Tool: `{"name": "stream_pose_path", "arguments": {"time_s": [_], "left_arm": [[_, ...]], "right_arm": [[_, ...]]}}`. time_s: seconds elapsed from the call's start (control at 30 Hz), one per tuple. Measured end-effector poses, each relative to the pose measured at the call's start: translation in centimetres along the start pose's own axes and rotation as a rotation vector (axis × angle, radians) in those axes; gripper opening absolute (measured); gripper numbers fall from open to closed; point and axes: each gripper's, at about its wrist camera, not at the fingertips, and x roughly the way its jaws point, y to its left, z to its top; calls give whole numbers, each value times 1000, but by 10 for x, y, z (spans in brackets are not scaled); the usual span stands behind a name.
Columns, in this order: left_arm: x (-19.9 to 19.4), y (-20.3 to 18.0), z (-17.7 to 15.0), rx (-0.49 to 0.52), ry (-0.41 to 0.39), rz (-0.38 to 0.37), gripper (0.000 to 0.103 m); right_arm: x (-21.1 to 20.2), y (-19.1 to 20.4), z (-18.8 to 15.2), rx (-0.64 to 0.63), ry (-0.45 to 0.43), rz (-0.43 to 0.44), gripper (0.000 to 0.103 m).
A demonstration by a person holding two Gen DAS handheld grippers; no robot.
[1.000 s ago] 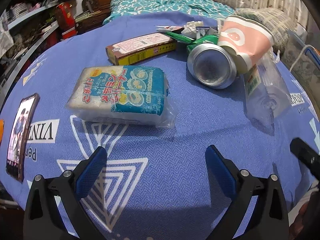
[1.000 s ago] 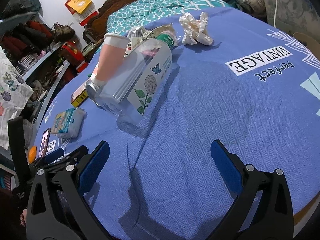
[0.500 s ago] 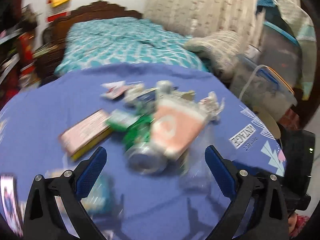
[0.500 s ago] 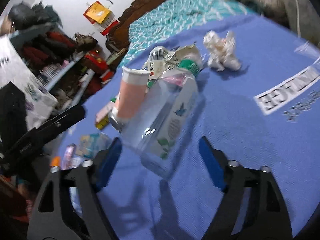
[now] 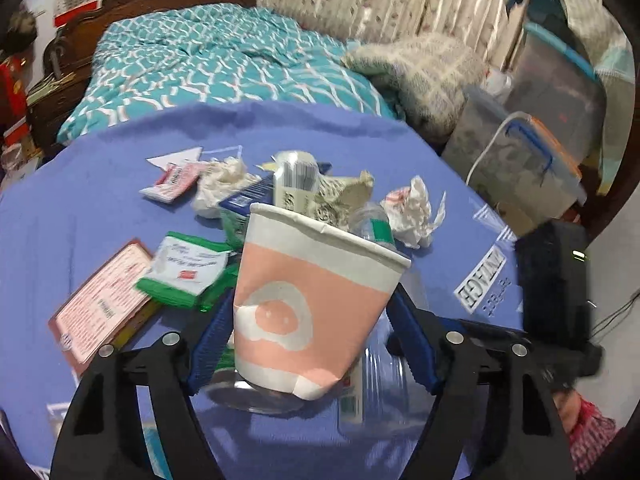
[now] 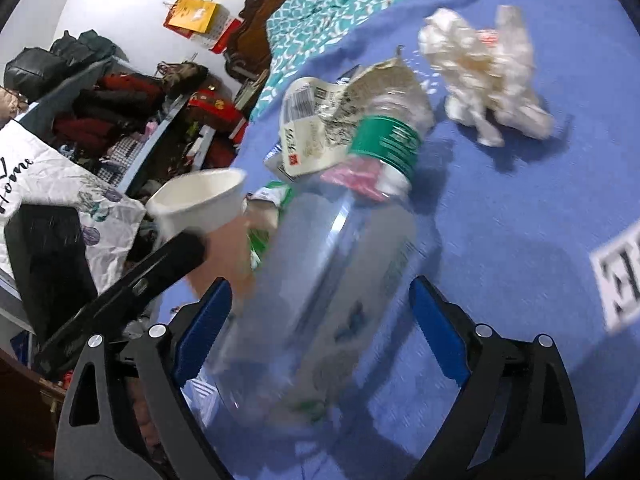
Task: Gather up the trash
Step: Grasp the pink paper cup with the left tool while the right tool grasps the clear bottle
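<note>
A pink-and-white paper cup (image 5: 304, 300) leans on a silver can (image 5: 248, 398) in a trash pile on the blue cloth (image 5: 80, 208). My left gripper (image 5: 312, 320) is closing around the cup, and both blue pads touch its sides. A clear plastic bottle (image 6: 332, 264) with a green neck band lies beside the cup. It sits between the jaws of my right gripper (image 6: 320, 312), which are opening, with a gap at the right pad. The cup (image 6: 200, 200) and a left finger (image 6: 160, 272) show in the right wrist view.
Crumpled tissue (image 5: 412, 212) (image 6: 484, 80), green wrappers (image 5: 184, 272), a flat red-and-yellow box (image 5: 100, 312) and torn packaging (image 6: 320, 120) lie around the pile. A bed (image 5: 200, 60) stands behind the table. Storage boxes (image 5: 520, 160) are at the right, cluttered shelves (image 6: 120, 112) at the left.
My left gripper swung from the tissue pack to the pile and narrowed around the cup. My right gripper moved in until the bottle lay between its jaws.
</note>
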Motion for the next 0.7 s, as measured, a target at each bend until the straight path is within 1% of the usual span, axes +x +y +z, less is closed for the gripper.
{"name": "stream_pose_path", "arguments": {"time_s": [0.03,0.07,0.1,0.13,0.17,0.23,0.27,0.3,0.33,0.37,0.4,0.43,0.53,0.57,0.6,0.63,0.67,0.7], "left_arm": [[-8,5,-1,-22,-21,-20,71],[-16,10,-3,-46,-42,-35,71],[-25,16,-5,-76,-62,-46,71],[-32,20,-6,-97,-73,-56,71],[-38,23,-7,-115,-83,-61,71],[-49,27,-10,-137,-103,-65,71],[-53,27,-11,-142,-108,-65,70],[-57,26,-12,-146,-110,-69,71],[-59,23,-13,-146,-106,-78,71],[-58,18,-16,-144,-92,-95,71],[-54,12,-17,-136,-72,-110,71],[-49,6,-21,-124,-53,-116,71],[-26,-12,-30,-82,8,-87,71],[-21,-13,-34,-81,21,-98,71],[-18,-16,-37,-82,32,-111,71],[-17,-16,-40,-78,34,-109,71],[-17,-18,-41,-72,33,-104,71],[-17,-18,-42,-69,34,-102,71]], "right_arm": [[5,2,3,-14,5,-1,90],[10,5,4,-32,9,-15,84],[15,7,6,-40,17,-17,81],[17,8,6,-42,16,-4,79],[15,9,6,-37,11,2,75],[8,7,10,-14,5,30,65],[2,4,9,5,-4,58,55],[-4,1,7,20,-11,75,43],[-12,-3,5,35,-21,93,33],[-19,-6,2,40,-29,115,12],[-28,-8,0,48,-30,125,12],[-36,-10,-3,45,-42,105,13],[-51,-17,-4,40,-84,11,16],[-53,-22,2,66,-88,-8,17],[-54,-28,7,88,-83,2,18],[-54,-31,16,107,-77,20,37],[-52,-30,26,118,-80,16,77],[-51,-29,34,123,-96,13,95]]}}
